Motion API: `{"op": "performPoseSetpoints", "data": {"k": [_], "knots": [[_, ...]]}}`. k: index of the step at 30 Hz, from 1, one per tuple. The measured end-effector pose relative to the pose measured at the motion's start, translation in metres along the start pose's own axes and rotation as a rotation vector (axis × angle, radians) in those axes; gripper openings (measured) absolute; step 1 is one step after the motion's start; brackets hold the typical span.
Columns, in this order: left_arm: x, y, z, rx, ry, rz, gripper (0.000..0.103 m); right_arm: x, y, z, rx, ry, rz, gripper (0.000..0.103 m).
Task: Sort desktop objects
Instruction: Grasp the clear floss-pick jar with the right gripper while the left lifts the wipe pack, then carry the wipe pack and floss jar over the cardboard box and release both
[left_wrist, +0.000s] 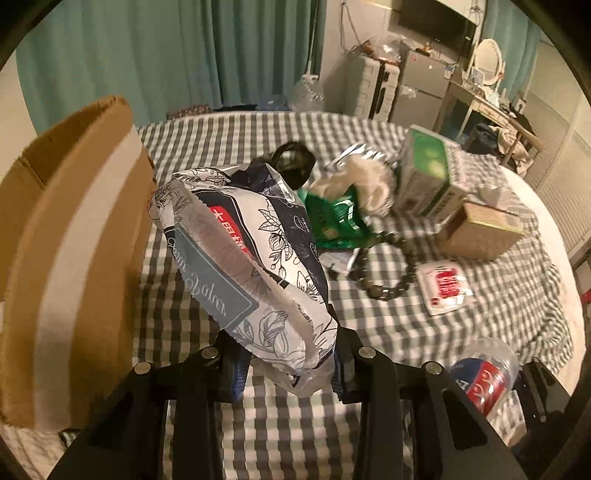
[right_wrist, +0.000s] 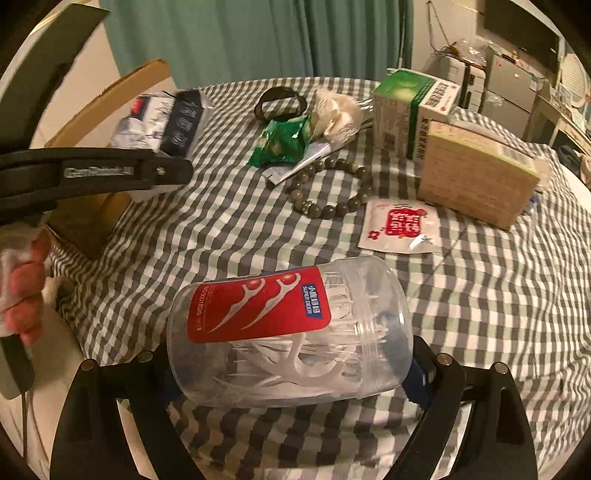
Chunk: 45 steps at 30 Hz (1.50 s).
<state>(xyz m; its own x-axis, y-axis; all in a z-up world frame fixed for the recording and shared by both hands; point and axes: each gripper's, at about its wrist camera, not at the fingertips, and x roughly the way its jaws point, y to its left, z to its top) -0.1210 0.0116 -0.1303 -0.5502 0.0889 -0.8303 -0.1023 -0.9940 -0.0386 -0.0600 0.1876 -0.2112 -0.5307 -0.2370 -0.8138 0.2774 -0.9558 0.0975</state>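
Observation:
My left gripper (left_wrist: 288, 373) is shut on a white and navy floral tissue pack (left_wrist: 243, 254), held above the checkered table beside the cardboard box (left_wrist: 70, 236); the pack also shows in the right wrist view (right_wrist: 159, 118). My right gripper (right_wrist: 291, 373) is shut on a clear jar of floss picks with a red label (right_wrist: 288, 328), lying sideways between the fingers; it also shows in the left wrist view (left_wrist: 487, 373). The left gripper's body (right_wrist: 92, 171) crosses the right wrist view at the left.
On the checkered cloth (right_wrist: 480, 314) lie a green snack bag (right_wrist: 280, 144), a bead bracelet (right_wrist: 328, 188), a white and red sachet (right_wrist: 400, 225), a green and white carton (right_wrist: 410, 107), a tan box (right_wrist: 476, 177), a white fluffy item (right_wrist: 336, 110) and a black ring (right_wrist: 280, 99).

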Motion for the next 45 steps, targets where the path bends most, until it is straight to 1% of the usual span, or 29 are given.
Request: {"op": "performPoseSetpoints", "data": {"k": [5, 10, 15, 18, 20, 26, 28, 30, 32, 36, 38, 40, 42, 45], "knots": [[-0.025, -0.006, 0.002, 0.023, -0.031, -0.008, 0.035, -0.023, 0.0, 0.002, 0.028, -0.036, -0.025, 0.091], [-0.056, -0.016, 0.006, 0.048, -0.083, -0.024, 0.035, -0.06, -0.002, 0.009, 0.076, -0.1, -0.041, 0.09], [-0.08, -0.026, 0.017, 0.093, -0.111, -0.039, 0.035, -0.099, -0.001, 0.022, 0.116, -0.153, -0.07, 0.09], [-0.098, -0.029, 0.025, 0.098, -0.106, -0.056, 0.035, -0.122, 0.001, 0.031, 0.133, -0.183, -0.096, 0.09], [-0.106, -0.03, 0.029, 0.119, -0.085, -0.047, 0.035, -0.133, 0.003, 0.036, 0.14, -0.196, -0.105, 0.091], [-0.132, -0.023, 0.04, 0.166, -0.069, -0.036, 0.035, -0.157, 0.018, 0.051, 0.123, -0.226, -0.142, 0.09], [-0.14, -0.017, 0.044, 0.182, -0.05, -0.037, 0.035, -0.16, 0.023, 0.057, 0.118, -0.22, -0.15, 0.091], [-0.147, -0.009, 0.048, 0.187, -0.036, -0.039, 0.035, -0.164, 0.028, 0.063, 0.126, -0.22, -0.134, 0.091], [-0.157, 0.003, 0.054, 0.196, -0.034, -0.025, 0.035, -0.17, 0.036, 0.071, 0.126, -0.232, -0.113, 0.091], [-0.168, 0.031, 0.063, 0.2, -0.029, 0.0, 0.035, -0.177, 0.062, 0.087, 0.077, -0.246, -0.116, 0.091], [-0.173, 0.048, 0.066, 0.185, -0.035, 0.007, 0.035, -0.178, 0.077, 0.098, 0.052, -0.249, -0.105, 0.091], [-0.177, 0.065, 0.07, 0.172, -0.032, 0.034, 0.035, -0.177, 0.091, 0.107, 0.038, -0.248, -0.075, 0.091], [-0.182, 0.08, 0.073, 0.15, -0.034, 0.045, 0.035, -0.176, 0.103, 0.117, 0.022, -0.248, -0.053, 0.091], [-0.189, 0.105, 0.076, 0.119, -0.044, 0.045, 0.035, -0.172, 0.129, 0.137, -0.015, -0.244, -0.032, 0.091]]}}
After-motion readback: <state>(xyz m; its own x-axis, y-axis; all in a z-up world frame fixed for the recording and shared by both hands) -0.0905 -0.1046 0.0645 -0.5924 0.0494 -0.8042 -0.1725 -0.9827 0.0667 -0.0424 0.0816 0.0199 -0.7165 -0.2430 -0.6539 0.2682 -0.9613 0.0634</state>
